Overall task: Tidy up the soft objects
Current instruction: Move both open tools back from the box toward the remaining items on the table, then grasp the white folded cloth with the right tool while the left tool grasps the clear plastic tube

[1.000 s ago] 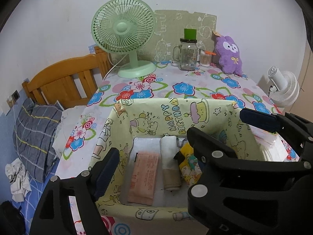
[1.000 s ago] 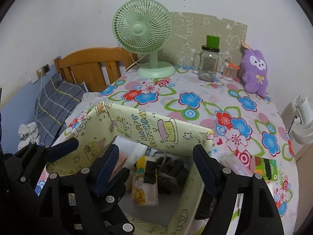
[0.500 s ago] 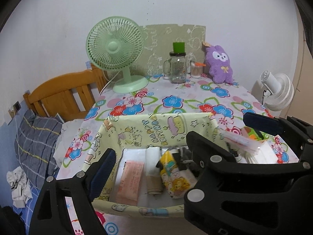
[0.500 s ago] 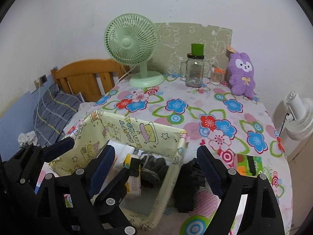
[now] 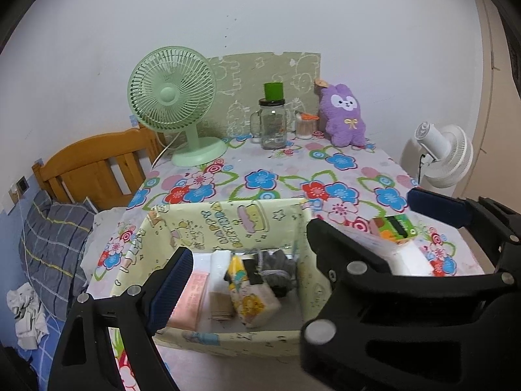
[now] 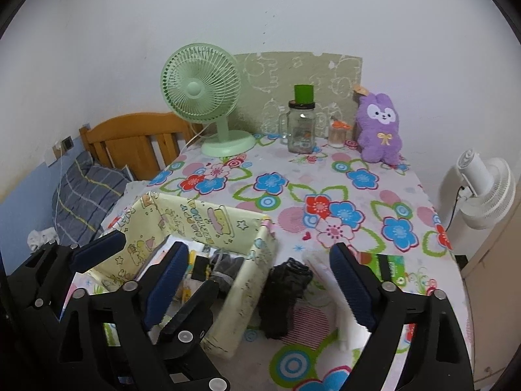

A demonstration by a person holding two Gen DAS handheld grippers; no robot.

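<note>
While both grippers hover at the near edge of the flower-print tablecloth (image 6: 325, 195), neither one grips anything. Right gripper (image 6: 257, 280): jaws spread wide, nothing between them. Left gripper (image 5: 296, 247): jaws likewise spread, empty, straddling the pale yellow cartoon-print fabric storage box (image 5: 228, 224).

Target, judged: the crumpled black soft cloth item (image 6: 286, 293). It lies on the cloth just outside the box's right wall, directly ahead of the right gripper and between the lines of its two fingers, a little toward the left one. A white soft pack (image 6: 345, 312) sits beside the right finger, touching or nearly so; cannot tell which. Beyond it, a green carton (image 6: 390, 265).

Box contents, ahead of the left gripper: pink flat packet (image 5: 192, 296), beige rolled cloth (image 5: 221, 303), yellow printed pouch (image 5: 250, 299), dark grey knit bundle (image 5: 276, 267).

Step in hand, judged: pick up the black item.
- Lower straight over the bundle; centre it before closing.
- Bite the thick middle, not a loose fold, or it will trail.
- Keep the right finger off the white pack.
- Lift above the box wall before crossing; the wall looks floppy and would snag.
- Left gripper could steady the rim.
</note>
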